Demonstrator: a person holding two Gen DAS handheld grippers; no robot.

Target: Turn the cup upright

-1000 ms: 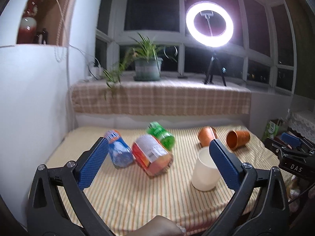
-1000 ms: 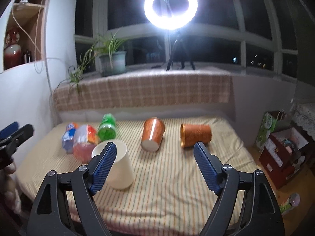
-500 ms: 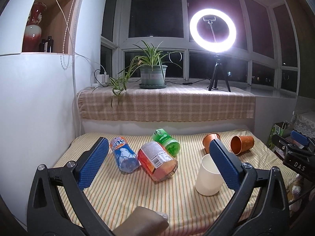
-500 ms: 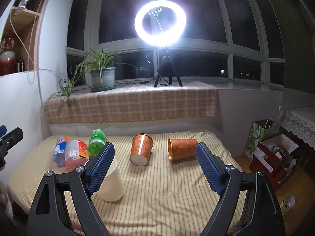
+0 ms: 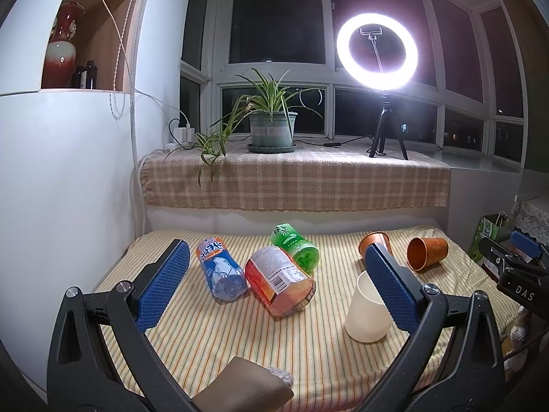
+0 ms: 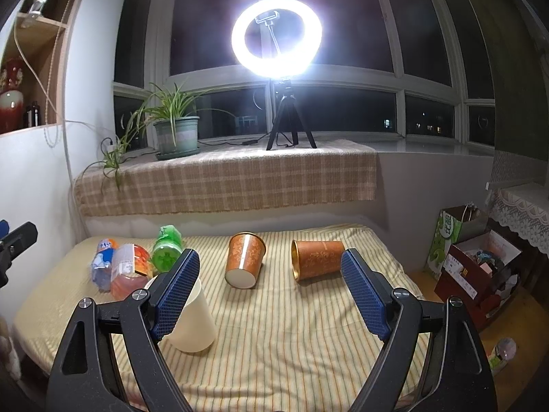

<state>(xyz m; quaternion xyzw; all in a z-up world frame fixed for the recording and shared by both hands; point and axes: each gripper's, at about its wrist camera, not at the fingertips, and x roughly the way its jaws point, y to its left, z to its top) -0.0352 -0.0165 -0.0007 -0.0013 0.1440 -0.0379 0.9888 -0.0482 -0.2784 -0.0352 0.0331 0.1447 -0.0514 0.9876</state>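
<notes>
Three cups sit on the striped table. A cream cup (image 6: 192,319) stands near the front, partly behind my right gripper's left finger; it also shows in the left wrist view (image 5: 369,309). An orange patterned cup (image 6: 244,260) leans with its base toward me. A second orange cup (image 6: 317,259) lies on its side, mouth to the left; it also shows in the left wrist view (image 5: 427,252). My left gripper (image 5: 274,285) is open and empty above the front of the table. My right gripper (image 6: 271,295) is open and empty, held back from the cups.
Three bottles lie at the table's left: blue (image 5: 221,269), orange-red (image 5: 279,285), green (image 5: 295,247). A checked sill (image 6: 226,178) behind holds a potted plant (image 6: 176,134) and a ring light (image 6: 276,36). Boxes (image 6: 480,267) stand on the floor at the right. A white wall (image 5: 68,171) is at the left.
Both grippers have pulled back and tilted upward, so the table sits lower and more of the window shows. Both stayed open. No object on the table moved.
</notes>
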